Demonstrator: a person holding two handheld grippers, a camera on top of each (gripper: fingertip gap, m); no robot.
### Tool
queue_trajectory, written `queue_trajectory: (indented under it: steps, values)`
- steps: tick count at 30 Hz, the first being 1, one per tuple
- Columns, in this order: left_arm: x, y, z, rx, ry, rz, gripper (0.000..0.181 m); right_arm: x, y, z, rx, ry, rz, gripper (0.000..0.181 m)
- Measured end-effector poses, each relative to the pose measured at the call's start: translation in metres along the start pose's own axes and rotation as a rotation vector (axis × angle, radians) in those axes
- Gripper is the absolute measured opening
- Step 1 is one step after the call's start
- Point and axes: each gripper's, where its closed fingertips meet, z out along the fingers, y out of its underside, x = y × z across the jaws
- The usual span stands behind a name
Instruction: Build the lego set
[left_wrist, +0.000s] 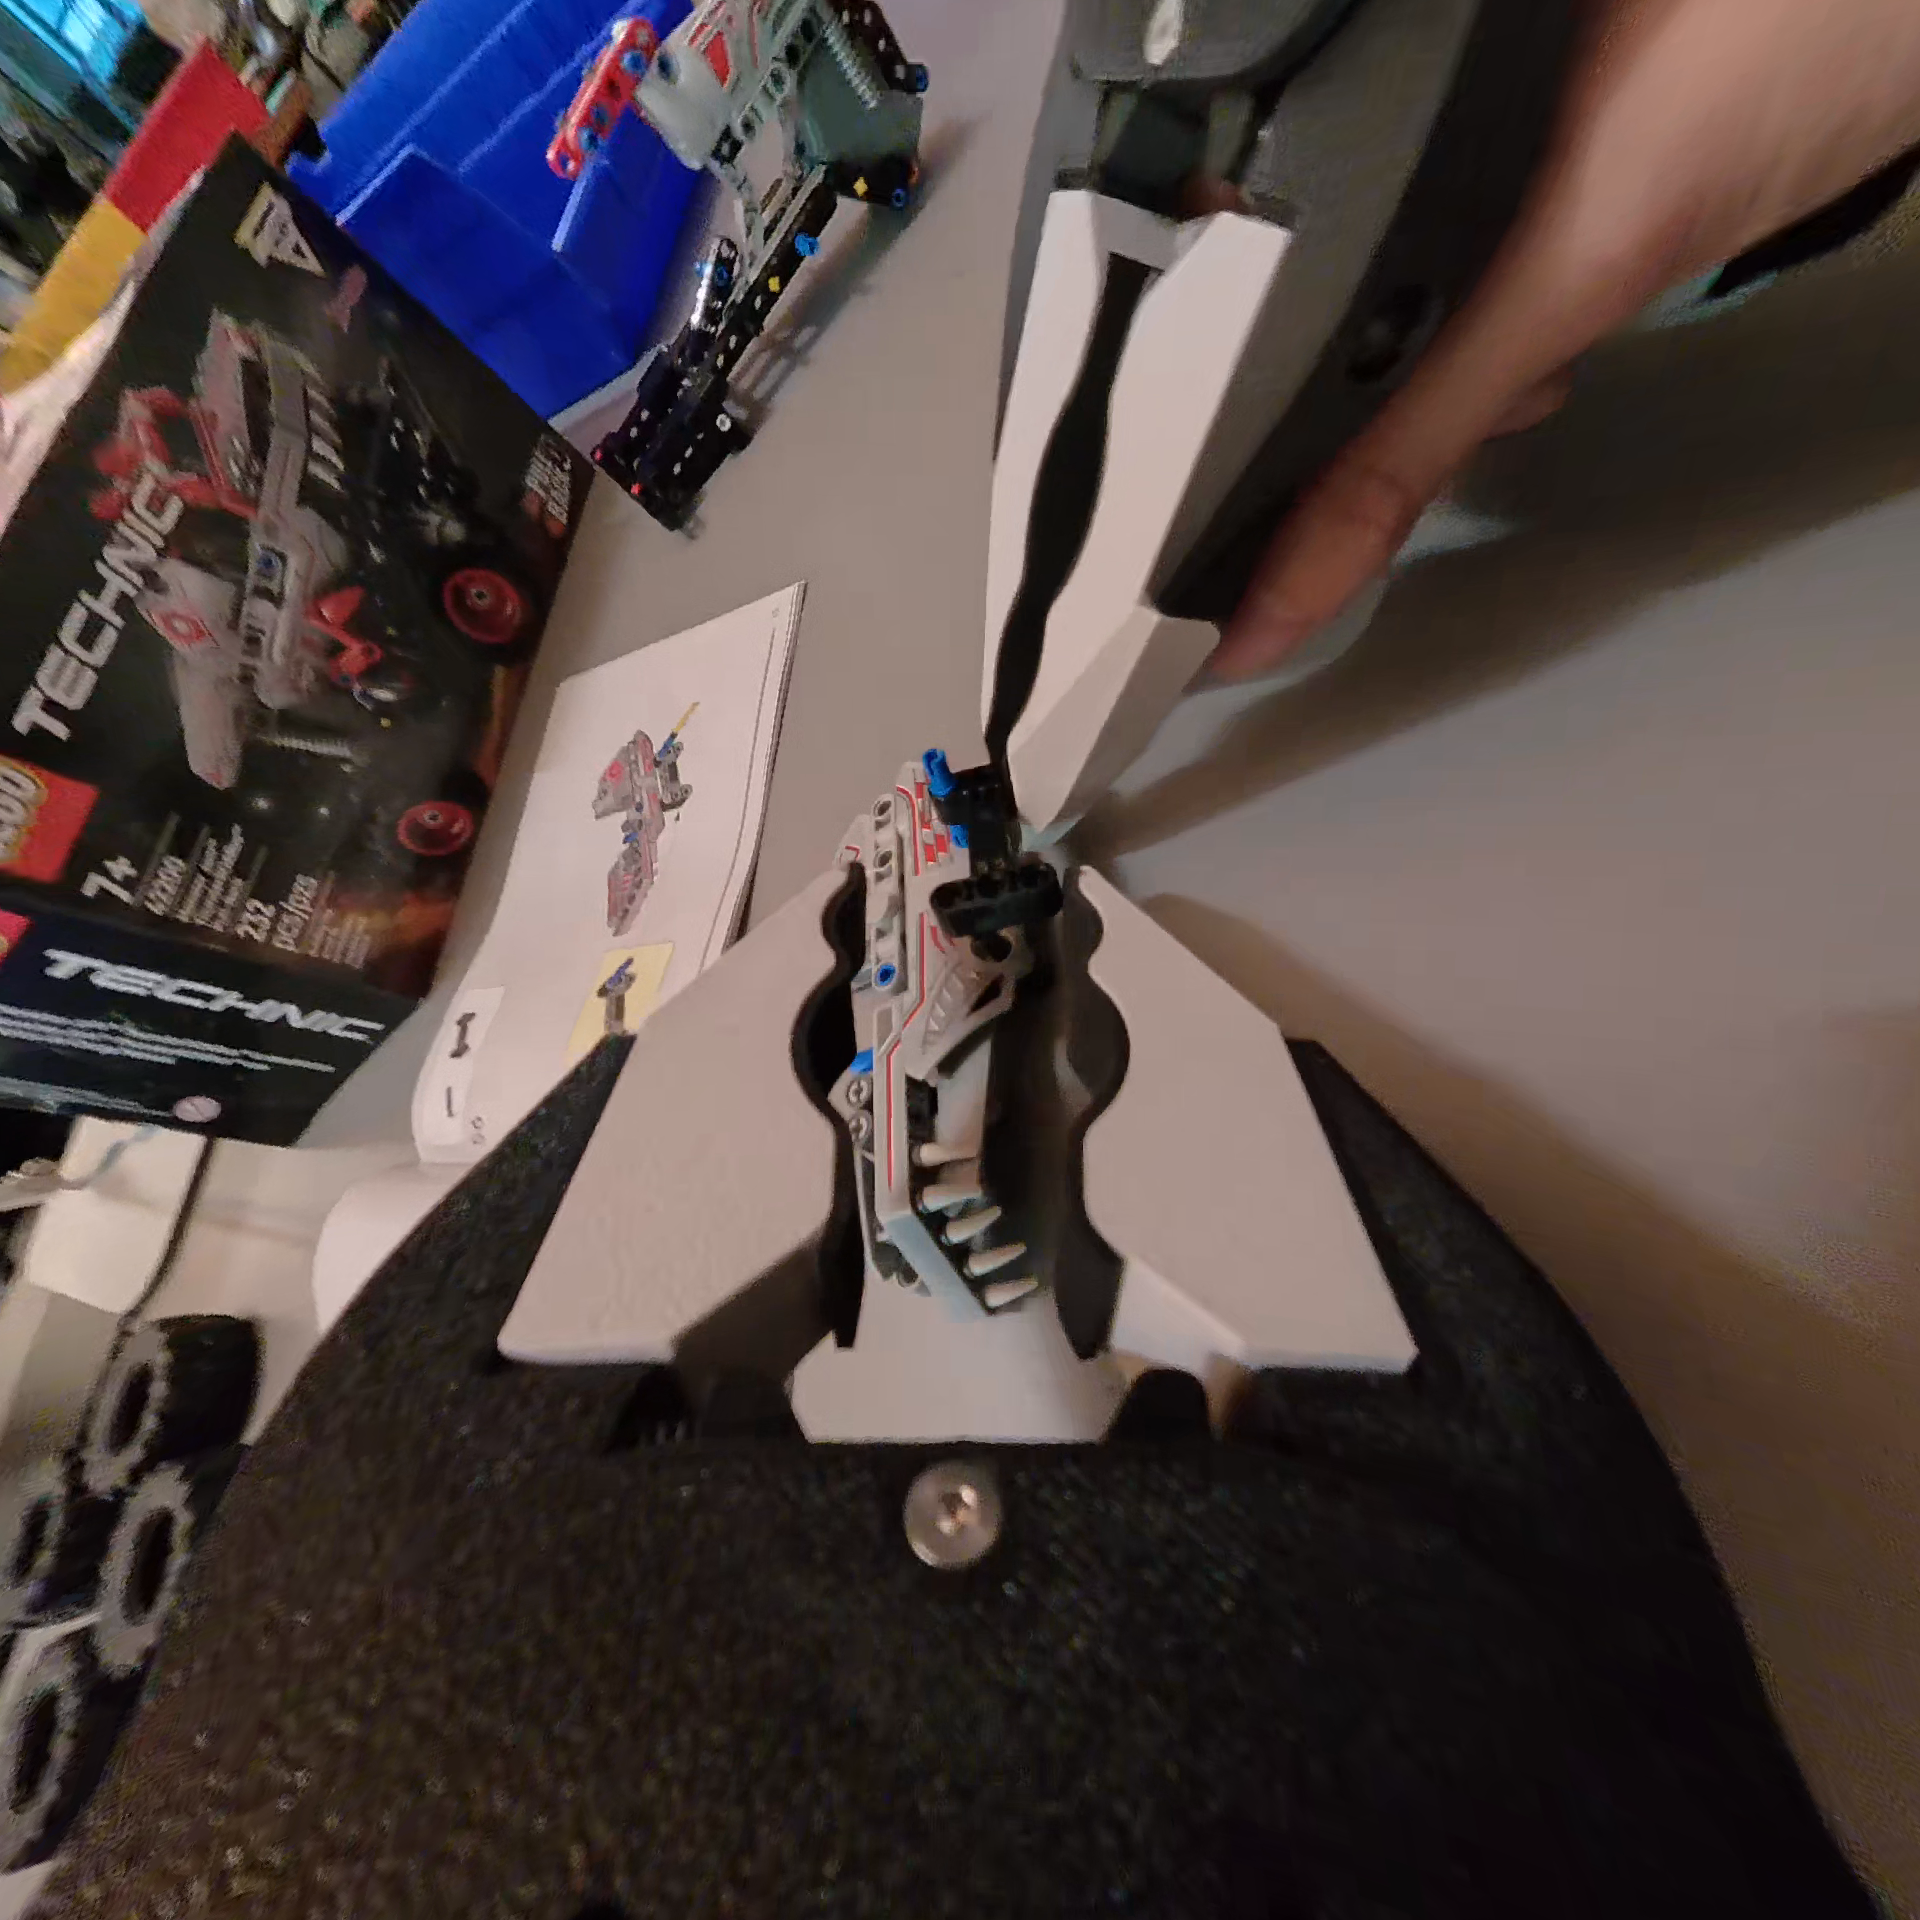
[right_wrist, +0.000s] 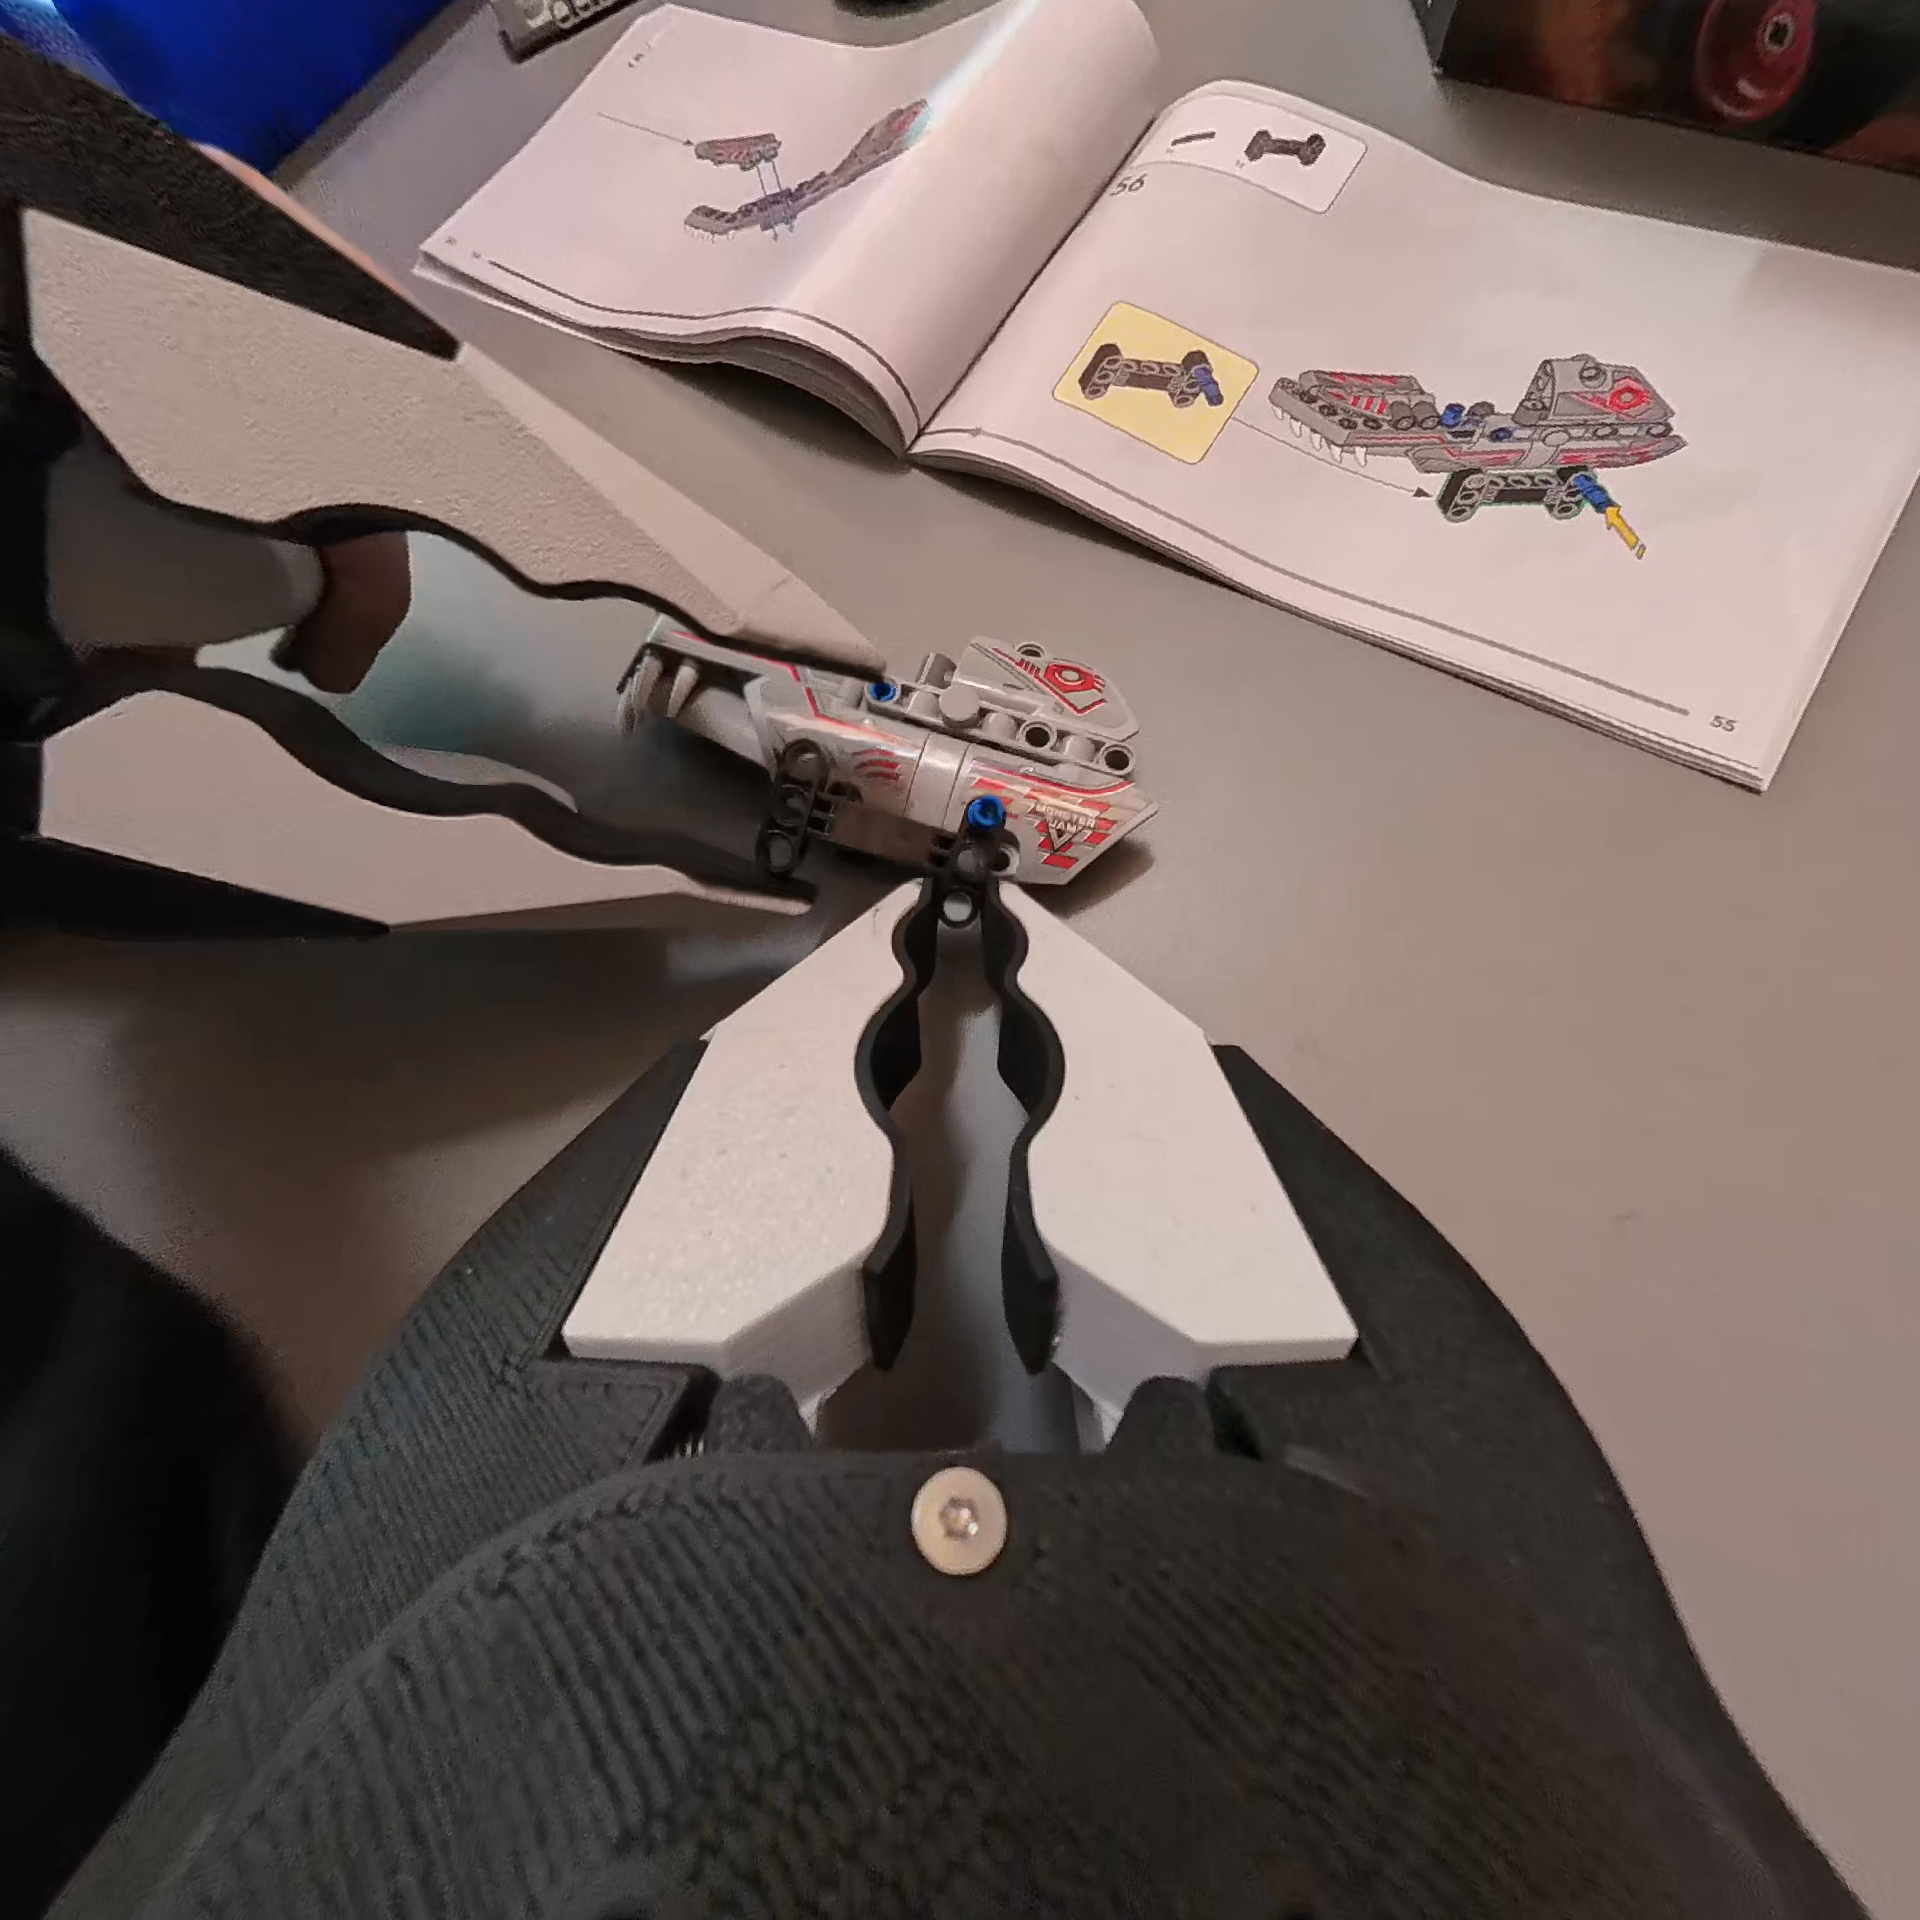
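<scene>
Two wrist views, one moment of assembly. My left gripper (left_wrist: 951, 1101) is clamped across the grey jaw sub-assembly (left_wrist: 925, 1049), its fingers (left_wrist: 675, 1143) pressing the long flanks so the toothed end points back toward the camera. In the right wrist view the same model (right_wrist: 935, 748) sits low over the grey table (right_wrist: 1455, 1039); I cannot tell whether it touches the surface. My right gripper (right_wrist: 961, 914) is pinched on a small black connector piece (right_wrist: 966, 883), held at the model's side just below a blue pin (right_wrist: 984, 812).

Handling, as I judge it: the sub-assembly is light and stiff, hard plastic with smooth stickered panels that could slip under a loose grip. The white teeth (left_wrist: 977, 1236) and protruding pins look like the parts most likely to pop off, so hold belongs on the broad grey flanks, as now. The connector is tiny and thin; a tip pinch near its middle suits it, and pushing it home will need the left hold to resist squarely.

Surroundings: the table is flat, matte and uncluttered near the work. An open instruction booklet (right_wrist: 1299, 436) lies just beyond the model. In the left wrist view the set's box (left_wrist: 239, 644), a blue bin (left_wrist: 499, 208) and a partly built chassis (left_wrist: 769, 187) stand farther off, with black tyres (left_wrist: 114, 1475) at the near left edge.
</scene>
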Motion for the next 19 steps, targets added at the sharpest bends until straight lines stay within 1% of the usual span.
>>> queue_trajectory:
  steps: [1,3,5,10,12,14,16,19]
  values:
    - [0.001,-0.001,0.000,-0.002,-0.012,0.036,0.035,0.000,0.001,0.000,-0.006,0.005,-0.003,0.006]
    - [0.001,-0.001,0.001,-0.008,-0.036,0.090,0.033,0.001,0.003,-0.001,-0.006,0.014,0.000,0.007]
    - [0.003,0.000,0.002,-0.009,-0.016,0.080,0.030,0.002,0.004,-0.001,-0.011,0.018,0.003,0.007]
    - [0.002,0.005,0.005,-0.017,0.017,0.024,0.035,0.003,0.007,0.001,-0.023,0.023,-0.002,0.007]
    - [0.004,0.008,0.006,-0.020,0.030,0.017,0.035,0.004,0.007,0.002,-0.029,0.025,-0.005,0.007]
    - [0.004,0.011,0.007,-0.031,0.035,0.018,0.039,0.004,0.008,0.003,-0.033,0.027,-0.007,0.007]
    - [0.003,0.011,0.006,-0.020,0.062,-0.018,0.043,0.004,0.008,0.003,-0.034,0.024,-0.005,0.006]
    - [0.004,0.003,-0.002,0.046,0.183,-0.154,0.043,0.005,0.009,0.003,-0.044,0.029,-0.009,0.006]
